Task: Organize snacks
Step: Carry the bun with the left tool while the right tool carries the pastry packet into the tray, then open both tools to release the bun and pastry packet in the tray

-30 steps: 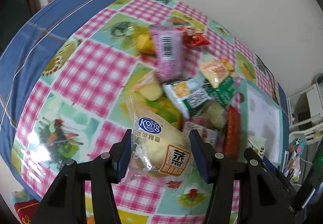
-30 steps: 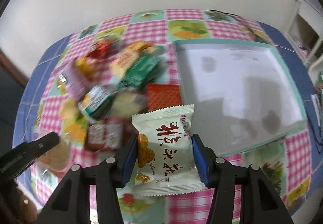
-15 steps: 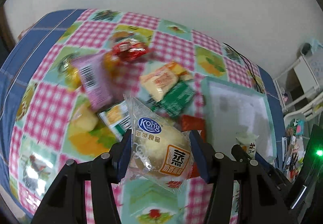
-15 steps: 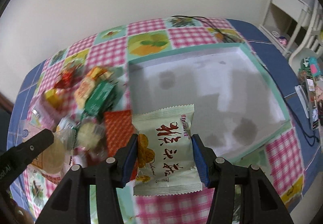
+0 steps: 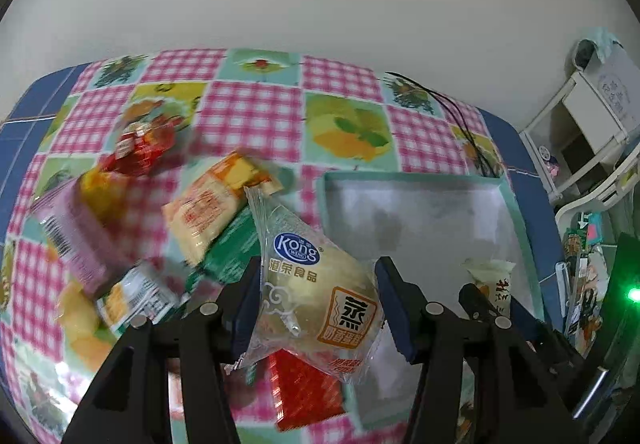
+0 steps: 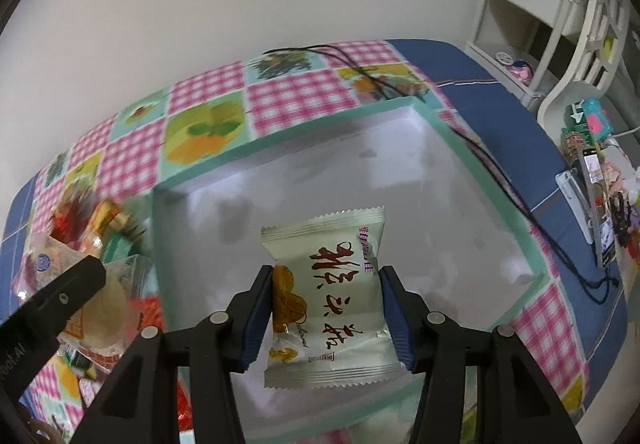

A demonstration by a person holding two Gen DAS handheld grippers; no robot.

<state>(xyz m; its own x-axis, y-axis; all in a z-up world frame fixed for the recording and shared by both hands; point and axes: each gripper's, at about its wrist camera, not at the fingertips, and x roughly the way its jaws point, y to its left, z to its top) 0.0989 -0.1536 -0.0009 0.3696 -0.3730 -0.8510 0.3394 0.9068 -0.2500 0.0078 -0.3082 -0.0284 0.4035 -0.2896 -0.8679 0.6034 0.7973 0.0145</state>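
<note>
Since a second ago both your hands have swung rightward across the table: the snack pile has slid to the left of each view and the box now fills the space ahead. In your left view, the blurred pile [image 5: 168, 228] lies on the checked tablecloth [image 5: 256, 112], well inside the cloth's blue left edge. Your left gripper [image 5: 318, 308] is clamped on a clear-wrapped bun [image 5: 316, 284], both blue pads pressing its sides; the bun hangs over a red packet [image 5: 304, 392] and the box's near-left corner. To the right, the box [image 5: 516, 220] shows a white floor with a teal rim, and your right gripper's black finger with its packet pokes in at the lower right. A black cable [image 5: 460, 112] runs off the table's far edge close to the box's far-right corner. In your right view, the left gripper's finger [image 6: 56, 304] and the bun [image 6: 108, 296] sit at the far left, beside the box's left wall. Your right gripper [image 6: 326, 308] is closed on a white packet [image 6: 328, 300] with red characters, held over the middle of the box floor [image 6: 440, 204], with bare white floor on every side of it. The teal rim [image 6: 472, 164] runs along the right, the cable [image 6: 520, 200] lying just outside it on the blue cloth, and a white shelf [image 6: 560, 24] stands beyond the table's right end.
</note>
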